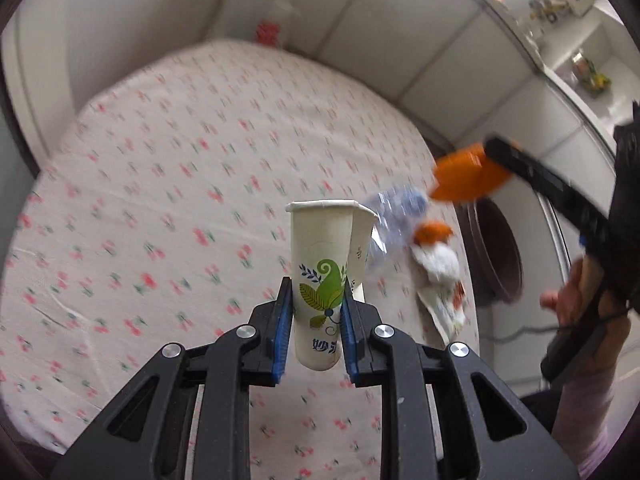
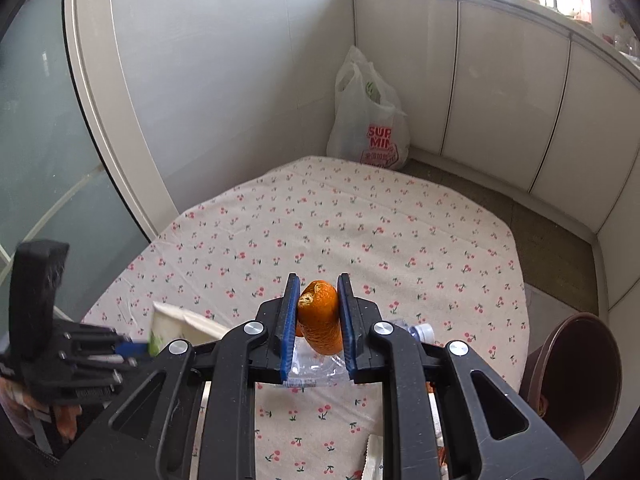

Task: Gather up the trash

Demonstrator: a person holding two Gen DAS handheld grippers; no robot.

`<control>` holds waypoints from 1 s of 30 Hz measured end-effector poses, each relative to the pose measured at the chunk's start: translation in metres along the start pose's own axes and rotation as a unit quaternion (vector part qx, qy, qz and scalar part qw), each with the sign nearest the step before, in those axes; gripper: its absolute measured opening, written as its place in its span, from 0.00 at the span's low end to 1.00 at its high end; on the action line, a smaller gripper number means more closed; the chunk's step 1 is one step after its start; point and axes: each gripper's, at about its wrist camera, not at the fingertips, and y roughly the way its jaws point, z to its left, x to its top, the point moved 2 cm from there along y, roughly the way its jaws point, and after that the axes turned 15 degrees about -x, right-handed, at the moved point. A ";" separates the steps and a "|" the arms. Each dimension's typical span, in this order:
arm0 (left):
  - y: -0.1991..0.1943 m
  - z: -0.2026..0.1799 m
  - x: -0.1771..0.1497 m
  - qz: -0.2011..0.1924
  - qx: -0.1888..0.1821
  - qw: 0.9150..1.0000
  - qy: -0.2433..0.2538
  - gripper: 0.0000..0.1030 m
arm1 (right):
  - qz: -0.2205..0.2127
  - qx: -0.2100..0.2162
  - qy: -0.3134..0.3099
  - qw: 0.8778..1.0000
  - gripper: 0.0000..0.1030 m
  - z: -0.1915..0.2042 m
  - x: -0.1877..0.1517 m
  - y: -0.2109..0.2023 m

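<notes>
My left gripper point(image 1: 316, 300) is shut on a white paper cup point(image 1: 320, 264) with a green leaf print, held upright above the cherry-print tablecloth point(image 1: 180, 184); a second cup point(image 1: 362, 248) stands just behind it. My right gripper point(image 2: 319, 304) is shut on a piece of orange peel point(image 2: 320, 316), held above the table. In the left wrist view that peel point(image 1: 464, 176) shows blurred at the right. A crushed clear plastic bottle point(image 1: 394, 216), another peel scrap point(image 1: 432, 232) and a crumpled white wrapper point(image 1: 440, 280) lie near the table's right edge.
A brown trash bin point(image 2: 576, 384) stands on the floor at the table's right side, and shows in the left wrist view point(image 1: 496, 252). A white plastic shopping bag point(image 2: 368, 116) sits on the floor beyond the far edge. White cabinets line the right wall.
</notes>
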 end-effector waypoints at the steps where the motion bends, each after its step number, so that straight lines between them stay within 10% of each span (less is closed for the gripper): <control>1: -0.009 -0.001 0.008 -0.020 0.013 1.000 0.006 0.21 | -0.006 -0.002 0.003 1.000 0.18 -0.001 0.002 -0.003; 10: -0.023 -0.049 0.057 -0.128 0.029 0.990 0.051 0.21 | -0.061 -0.022 0.051 0.997 0.17 -0.027 0.016 -0.028; 21: 0.006 -0.116 0.080 -0.153 -0.006 0.984 0.093 0.22 | -0.103 -0.050 0.108 0.988 0.17 -0.086 0.018 -0.056; 25: 0.008 -0.127 0.078 -0.149 -0.011 0.984 0.097 0.22 | -0.048 -0.026 0.079 0.995 0.25 -0.095 0.009 -0.039; 27: 0.010 -0.125 0.074 -0.140 -0.010 0.985 0.098 0.22 | 0.009 -0.020 0.099 0.995 0.59 -0.105 -0.006 -0.019; 30: 0.014 -0.119 0.068 -0.130 -0.009 0.987 0.096 0.22 | 0.075 0.006 0.142 0.987 0.58 -0.117 -0.027 0.005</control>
